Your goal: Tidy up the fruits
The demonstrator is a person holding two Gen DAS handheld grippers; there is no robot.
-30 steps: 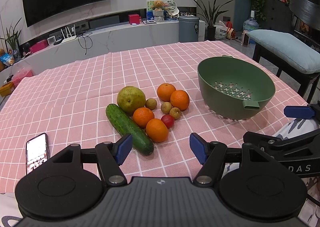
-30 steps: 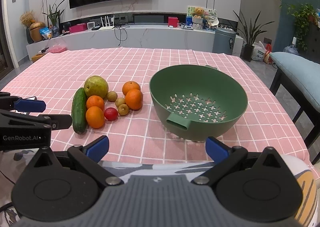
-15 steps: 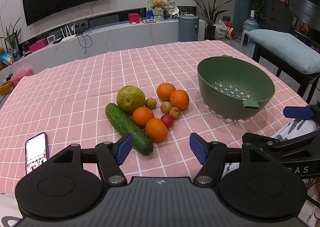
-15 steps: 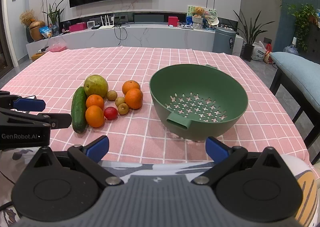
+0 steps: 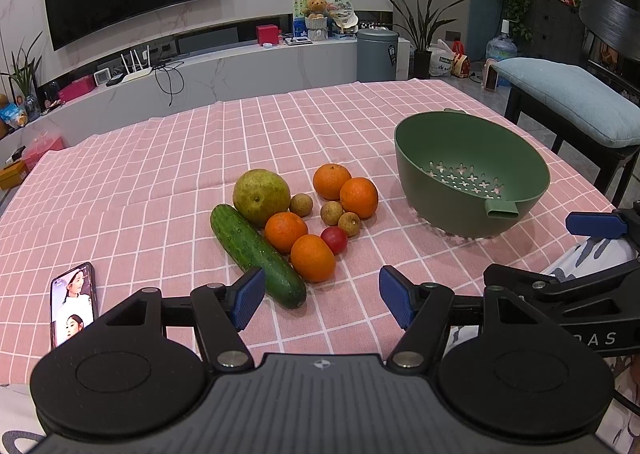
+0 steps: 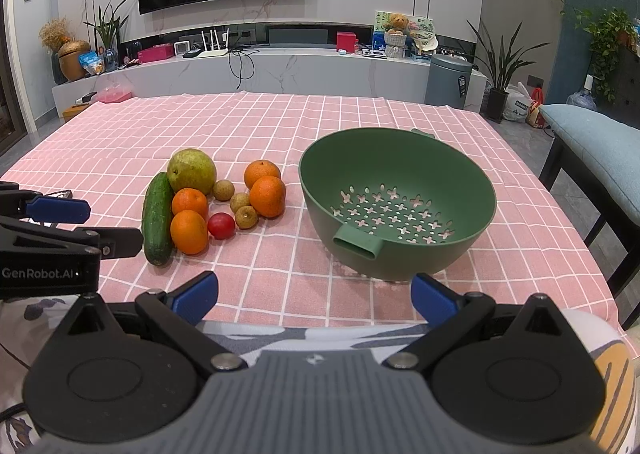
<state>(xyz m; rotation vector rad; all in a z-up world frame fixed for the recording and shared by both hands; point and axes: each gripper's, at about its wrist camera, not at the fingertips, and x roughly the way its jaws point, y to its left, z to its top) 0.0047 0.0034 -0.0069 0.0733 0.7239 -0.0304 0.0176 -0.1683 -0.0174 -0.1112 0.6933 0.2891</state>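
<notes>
A cluster of produce lies on the pink checked tablecloth (image 5: 140, 182): a cucumber (image 5: 256, 254), a green pear (image 5: 262, 192), several oranges (image 5: 312, 258), three small brown longans (image 5: 332, 213) and a red cherry tomato (image 5: 334, 240). To its right stands an empty green colander bowl (image 5: 472, 174) (image 6: 396, 202). My left gripper (image 5: 322, 296) hovers open near the table's front edge, just short of the cucumber's near end. My right gripper (image 6: 314, 294) hangs open over the front edge, ahead of the bowl, holding nothing.
A phone (image 5: 73, 302) with a lit screen lies at the front left of the table. A dark bench with a blue cushion (image 5: 572, 98) stands off the right side. A white media counter (image 6: 260, 70) runs behind the table.
</notes>
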